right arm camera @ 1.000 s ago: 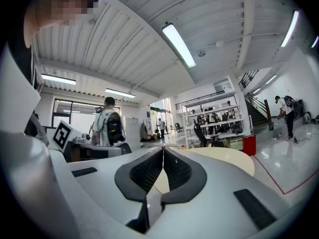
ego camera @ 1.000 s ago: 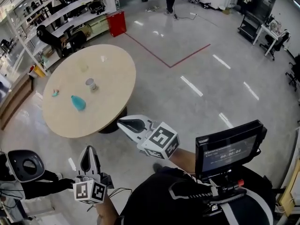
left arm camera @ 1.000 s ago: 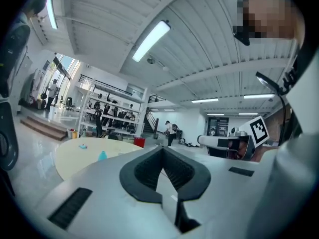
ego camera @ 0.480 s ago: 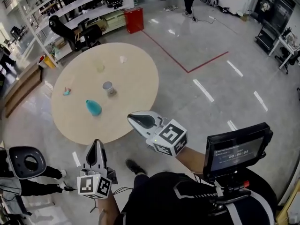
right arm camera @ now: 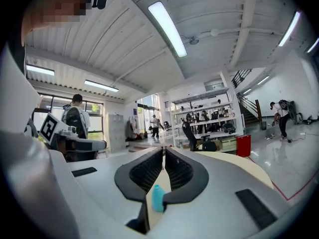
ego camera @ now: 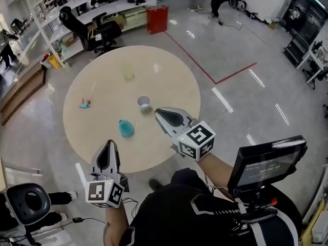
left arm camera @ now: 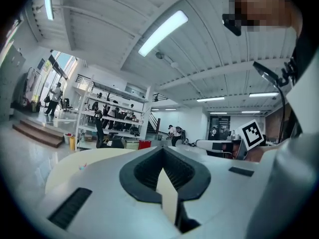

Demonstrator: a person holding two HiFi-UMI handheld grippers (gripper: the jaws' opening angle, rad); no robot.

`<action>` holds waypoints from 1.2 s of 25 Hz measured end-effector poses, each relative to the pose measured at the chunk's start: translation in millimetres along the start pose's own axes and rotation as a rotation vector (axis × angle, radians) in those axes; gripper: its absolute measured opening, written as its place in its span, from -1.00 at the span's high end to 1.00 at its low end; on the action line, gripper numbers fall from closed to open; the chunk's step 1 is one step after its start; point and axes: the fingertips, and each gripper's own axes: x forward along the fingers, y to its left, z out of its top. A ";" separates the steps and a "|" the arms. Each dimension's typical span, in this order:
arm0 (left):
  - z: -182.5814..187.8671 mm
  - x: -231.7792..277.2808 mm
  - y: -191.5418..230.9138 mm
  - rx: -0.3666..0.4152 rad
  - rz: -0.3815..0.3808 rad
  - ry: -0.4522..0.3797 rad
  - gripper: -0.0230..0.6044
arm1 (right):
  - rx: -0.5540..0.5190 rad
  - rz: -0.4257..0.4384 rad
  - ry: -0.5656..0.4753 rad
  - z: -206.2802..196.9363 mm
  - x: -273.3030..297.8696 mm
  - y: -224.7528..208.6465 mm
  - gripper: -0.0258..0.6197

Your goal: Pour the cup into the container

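The cup sits on the round table, roughly mid-table and a bit toward the near-right edge. It's a small greyish cup standing upright. The inside looks pale from above, but honestly I can't tell what's in it.

Neither gripper has anything. The right gripper has its jaws pressed together at the tips and empty. In the head view its tip shows just beside the cup on the right, with a gap between them. The left gripper is the same deal, tips together and nothing between them, and it shows over the table's near edge, well apart from the cup.

A teal bottle stands closer to the near edge, left of the cup. In the right gripper view it peeks through the hollow behind the closed tips, but it's standing out on the table, not gripped.

Toward the far edge there's a translucent yellowish container, upright. Can't say whether it's got anything in it, it's too see-through and small here. Near the left edge lies a little pink-and-teal thing, too small to name.

Past the far edge of the table, a red bin stands on the floor beside a black office chair.
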 end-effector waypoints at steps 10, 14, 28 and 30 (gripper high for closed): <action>-0.8 56.2 55.5 -0.020 0.099 0.028 0.95 | -0.005 0.073 0.038 -12.0 84.7 -42.6 0.89; -14.0 63.9 65.8 -0.043 0.138 0.042 0.95 | -0.016 0.099 0.053 -19.7 102.1 -52.7 0.89; -85.7 76.1 92.2 -0.130 0.239 0.169 0.95 | 0.009 0.095 0.266 -126.1 122.6 -97.4 0.38; -100.1 79.9 101.8 -0.146 0.257 0.192 0.95 | 0.017 0.092 0.308 -149.6 128.2 -105.9 0.12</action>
